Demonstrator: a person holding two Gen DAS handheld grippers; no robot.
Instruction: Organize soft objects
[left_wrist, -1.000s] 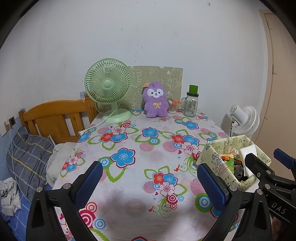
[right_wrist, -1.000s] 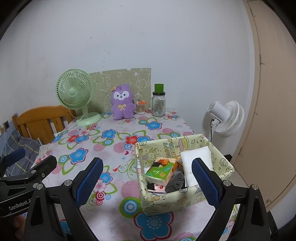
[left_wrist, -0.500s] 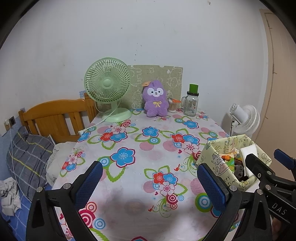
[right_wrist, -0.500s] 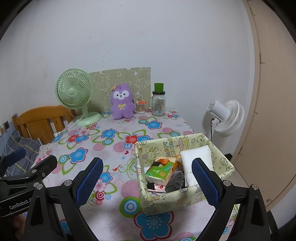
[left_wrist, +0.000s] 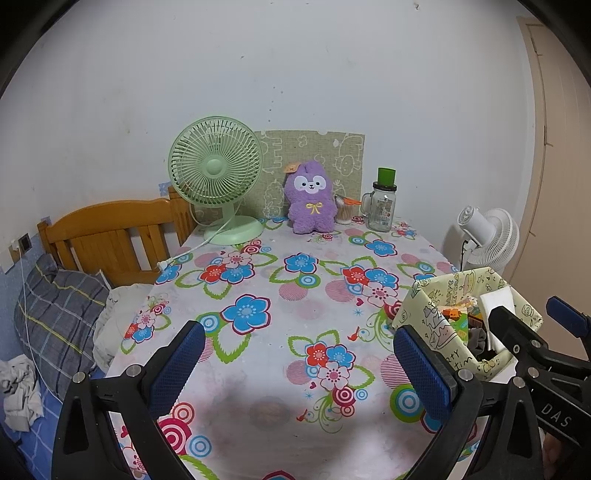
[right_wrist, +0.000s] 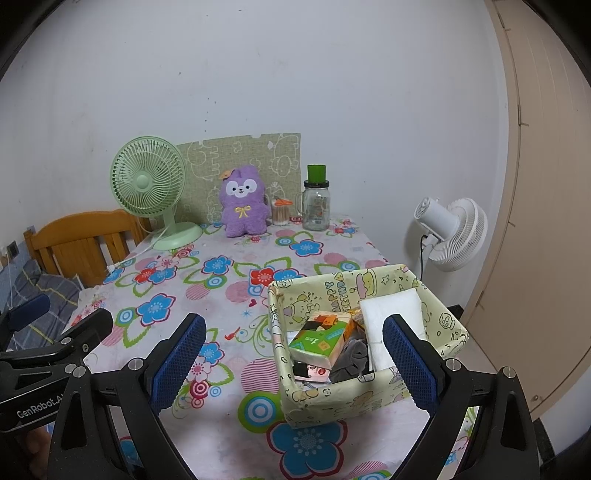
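The purple plush toy (left_wrist: 312, 201) is seated upright at the far edge of the counter (left_wrist: 280, 295), against a green patterned board (left_wrist: 317, 147), between a green desk fan (left_wrist: 216, 173) and a glass jar (left_wrist: 382, 205) with a green lid. A yellow patterned box (right_wrist: 369, 391) is placed at the near right of the counter; a tissue pack (right_wrist: 319, 338), a white pad (right_wrist: 391, 310) and grey cloth (right_wrist: 351, 360) are contained in it. The left gripper (left_wrist: 299, 373) is held wide apart above the floral cloth, nothing between its jaws. The right gripper (right_wrist: 295, 363) is likewise spread wide, hovering over the box and gripping nothing. A white fan (right_wrist: 454, 229) is noted beside the counter.
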